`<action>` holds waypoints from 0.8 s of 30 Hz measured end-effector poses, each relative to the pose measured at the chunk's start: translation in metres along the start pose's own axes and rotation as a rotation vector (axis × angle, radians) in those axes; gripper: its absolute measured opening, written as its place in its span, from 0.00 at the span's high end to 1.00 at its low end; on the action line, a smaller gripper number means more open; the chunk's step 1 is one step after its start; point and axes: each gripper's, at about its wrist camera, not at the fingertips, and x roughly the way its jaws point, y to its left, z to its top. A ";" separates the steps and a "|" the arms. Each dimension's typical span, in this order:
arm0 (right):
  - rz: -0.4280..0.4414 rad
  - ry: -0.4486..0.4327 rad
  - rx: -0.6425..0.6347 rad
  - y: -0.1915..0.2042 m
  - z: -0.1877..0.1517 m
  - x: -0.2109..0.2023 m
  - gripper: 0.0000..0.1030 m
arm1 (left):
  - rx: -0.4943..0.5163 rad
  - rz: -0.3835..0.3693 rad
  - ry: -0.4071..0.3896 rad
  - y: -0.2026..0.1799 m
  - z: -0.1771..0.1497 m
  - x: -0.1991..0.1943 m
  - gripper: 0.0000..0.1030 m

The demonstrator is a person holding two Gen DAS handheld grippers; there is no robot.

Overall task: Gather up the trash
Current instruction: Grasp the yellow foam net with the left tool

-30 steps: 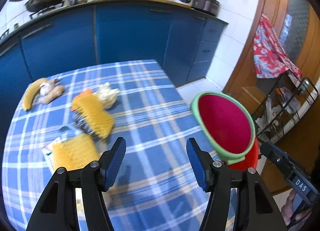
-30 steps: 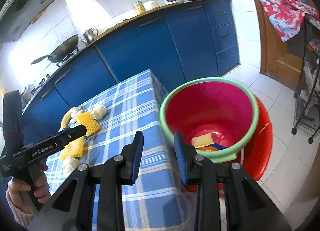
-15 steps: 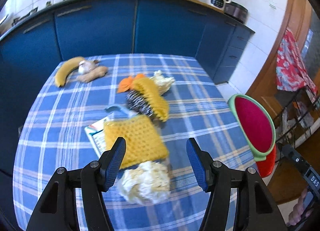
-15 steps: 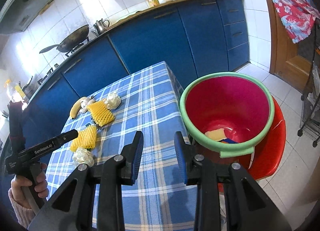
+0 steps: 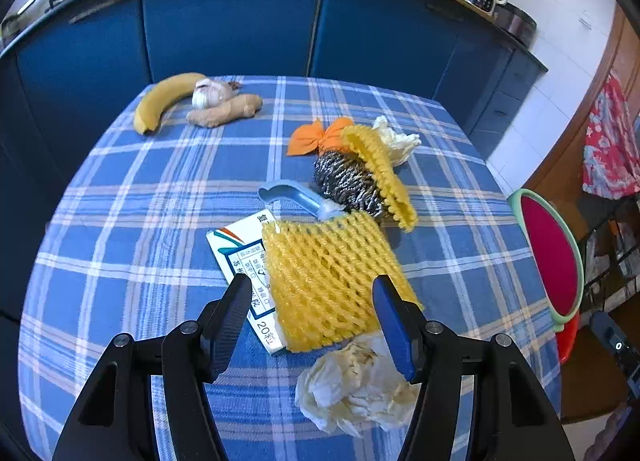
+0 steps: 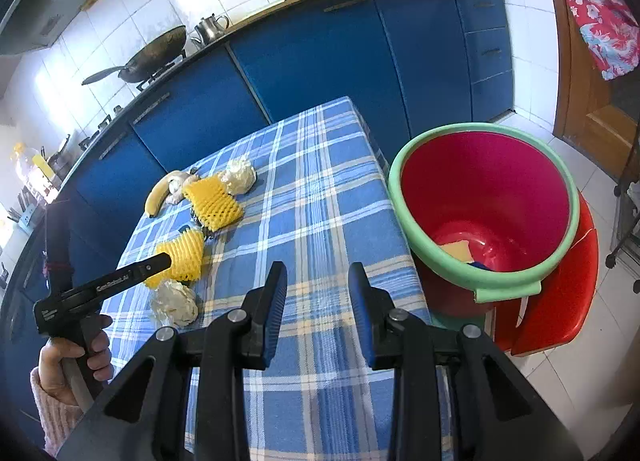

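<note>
My left gripper (image 5: 312, 313) is open and empty, its jaws standing on either side of a yellow foam net (image 5: 328, 277) that lies on a white medicine box (image 5: 240, 257). A crumpled tissue (image 5: 356, 385) lies just below it. Farther back are a steel scourer (image 5: 348, 181), a second yellow net (image 5: 380, 173), an orange wrapper (image 5: 316, 137) and a white wad (image 5: 396, 137). My right gripper (image 6: 318, 293) is open and empty above the table's near edge. The red bin with a green rim (image 6: 484, 205) stands to its right and holds some trash.
A banana (image 5: 164, 101), garlic (image 5: 210, 91) and ginger (image 5: 224, 113) lie at the table's far left. A blue scraper (image 5: 292, 197) lies by the scourer. Blue cabinets run behind the checked tablecloth (image 5: 140, 221). The bin sits on a red stool (image 6: 560, 301) off the table's right side.
My left gripper has swung left from the bin and come down over the near yellow net. My right gripper has pulled back a little from the bin and stays open.
</note>
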 end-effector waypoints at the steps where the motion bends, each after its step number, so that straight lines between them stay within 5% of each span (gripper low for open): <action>1: -0.002 0.004 0.000 0.000 0.000 0.002 0.67 | -0.004 -0.005 -0.001 0.001 -0.001 0.002 0.42; 5: -0.007 0.016 0.003 0.001 0.001 0.008 0.67 | -0.032 -0.039 0.011 0.005 0.000 0.010 0.67; 11: 0.004 0.034 -0.011 0.007 0.001 0.017 0.67 | -0.066 -0.075 0.003 0.011 0.001 0.012 0.82; 24: 0.031 0.020 -0.046 0.023 -0.003 0.010 0.67 | -0.072 -0.186 -0.100 0.012 0.001 -0.029 0.89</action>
